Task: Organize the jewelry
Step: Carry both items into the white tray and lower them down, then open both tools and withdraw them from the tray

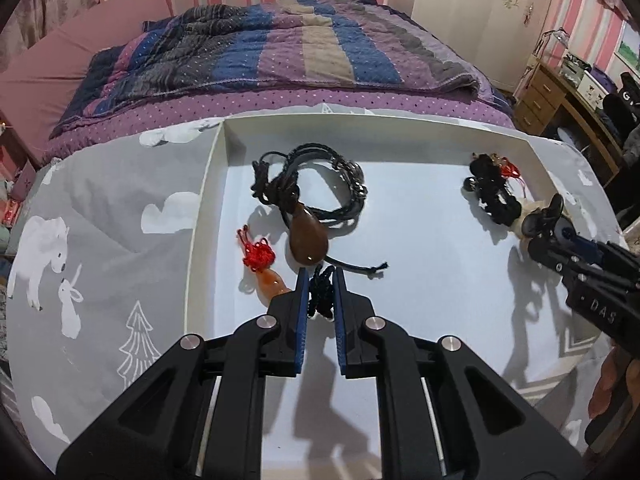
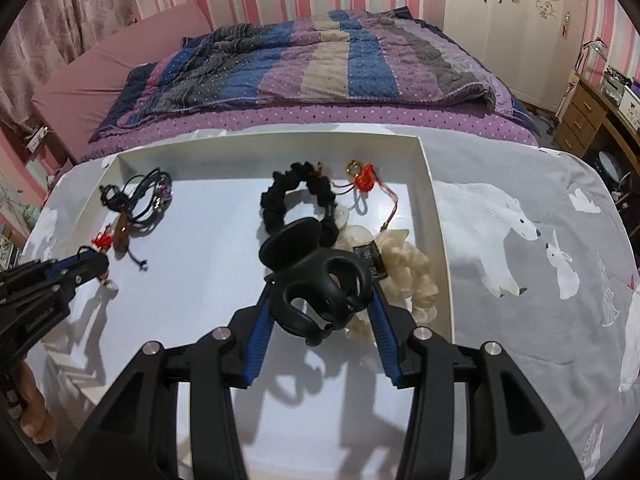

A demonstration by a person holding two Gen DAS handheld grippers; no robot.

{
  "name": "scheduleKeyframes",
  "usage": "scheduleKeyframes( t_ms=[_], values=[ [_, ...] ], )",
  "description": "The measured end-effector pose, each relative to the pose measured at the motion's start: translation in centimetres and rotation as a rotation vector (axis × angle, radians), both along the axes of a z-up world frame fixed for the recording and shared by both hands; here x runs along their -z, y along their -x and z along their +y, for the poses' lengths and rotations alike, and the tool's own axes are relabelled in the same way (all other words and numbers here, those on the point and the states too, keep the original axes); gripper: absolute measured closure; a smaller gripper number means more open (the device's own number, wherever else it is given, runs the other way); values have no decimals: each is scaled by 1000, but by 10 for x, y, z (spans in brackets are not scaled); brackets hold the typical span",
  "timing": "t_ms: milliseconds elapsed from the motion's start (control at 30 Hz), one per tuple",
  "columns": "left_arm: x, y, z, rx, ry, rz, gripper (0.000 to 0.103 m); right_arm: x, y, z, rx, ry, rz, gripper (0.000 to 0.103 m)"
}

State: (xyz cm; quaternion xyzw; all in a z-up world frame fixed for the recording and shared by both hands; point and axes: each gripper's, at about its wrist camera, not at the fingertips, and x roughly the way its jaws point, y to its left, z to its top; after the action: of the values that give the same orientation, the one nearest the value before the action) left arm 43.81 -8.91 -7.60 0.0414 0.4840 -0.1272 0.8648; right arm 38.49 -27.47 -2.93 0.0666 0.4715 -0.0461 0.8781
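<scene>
A shallow white tray lies on a grey printed cloth. My left gripper is shut on a black knotted cord, beside an orange pendant with a red knot. A brown teardrop pendant on black cords lies just beyond. My right gripper is shut on a black hair claw clip, held over the tray's right part. A black scrunchie, a red-knot charm with gold ring and a cream scrunchie lie there. The right gripper also shows in the left wrist view.
A bed with a striped purple and blue quilt lies behind the tray. A white wardrobe and a wooden desk stand at the right. The grey cloth with polar bears surrounds the tray.
</scene>
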Motion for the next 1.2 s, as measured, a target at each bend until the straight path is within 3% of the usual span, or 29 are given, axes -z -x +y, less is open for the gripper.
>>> scheduleKeyframes(
  t_ms=[267, 933, 1000, 1067, 1133, 1200],
  values=[
    [8, -6, 0, -15, -29, -4, 93, 7, -3, 2, 6, 51, 8, 57],
    [12, 2, -5, 10, -38, -16, 91, 10, -3, 11, -17, 57, 12, 54],
    [7, 6, -5, 8, -34, -33, 87, 4, 0, 13, -20, 51, -2, 53],
    [0, 11, -6, 7, -41, -63, 69, -4, 4, 15, -21, 57, -26, 46],
    [-9, 17, -8, 12, -48, -95, 58, -10, 6, 15, -19, 59, -42, 41],
    [-17, 22, -9, 18, -44, -119, 56, -15, 7, 15, -21, 53, -56, 40]
  ],
)
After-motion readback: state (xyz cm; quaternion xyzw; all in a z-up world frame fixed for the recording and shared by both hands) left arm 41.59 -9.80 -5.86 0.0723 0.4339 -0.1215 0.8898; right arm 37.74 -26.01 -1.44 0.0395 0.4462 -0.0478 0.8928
